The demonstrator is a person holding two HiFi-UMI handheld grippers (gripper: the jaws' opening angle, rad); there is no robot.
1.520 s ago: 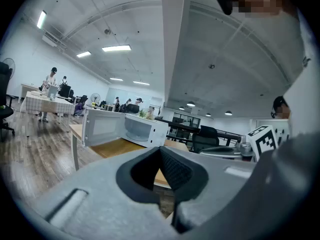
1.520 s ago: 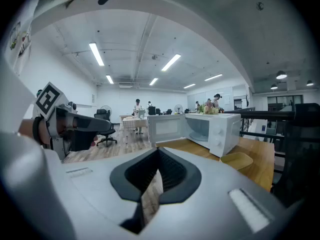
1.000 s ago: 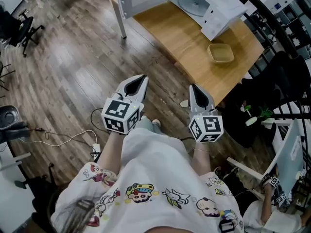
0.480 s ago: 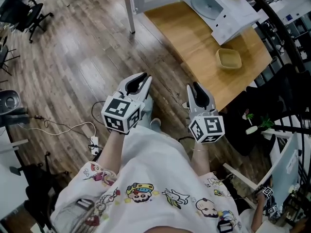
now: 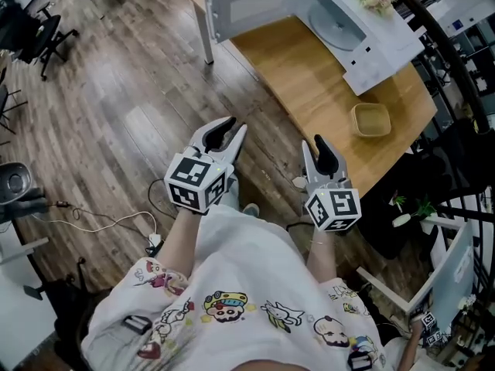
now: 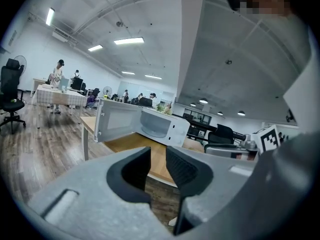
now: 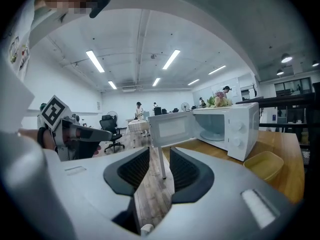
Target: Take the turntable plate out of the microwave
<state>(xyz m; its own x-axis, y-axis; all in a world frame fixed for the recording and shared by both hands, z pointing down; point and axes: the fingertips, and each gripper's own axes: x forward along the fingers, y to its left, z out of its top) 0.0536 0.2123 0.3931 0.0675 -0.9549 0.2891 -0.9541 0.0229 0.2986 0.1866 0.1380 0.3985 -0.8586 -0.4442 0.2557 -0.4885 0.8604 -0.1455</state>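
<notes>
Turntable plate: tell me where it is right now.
In the head view's upper right, the turntable plate lies inside the open microwave on the wooden table, beyond the yellow dish.

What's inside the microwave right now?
The microwave stands with its door open. The turntable plate lies on the cavity floor, apparently bare. Part of the cavity is covered by the casing and door.
</notes>
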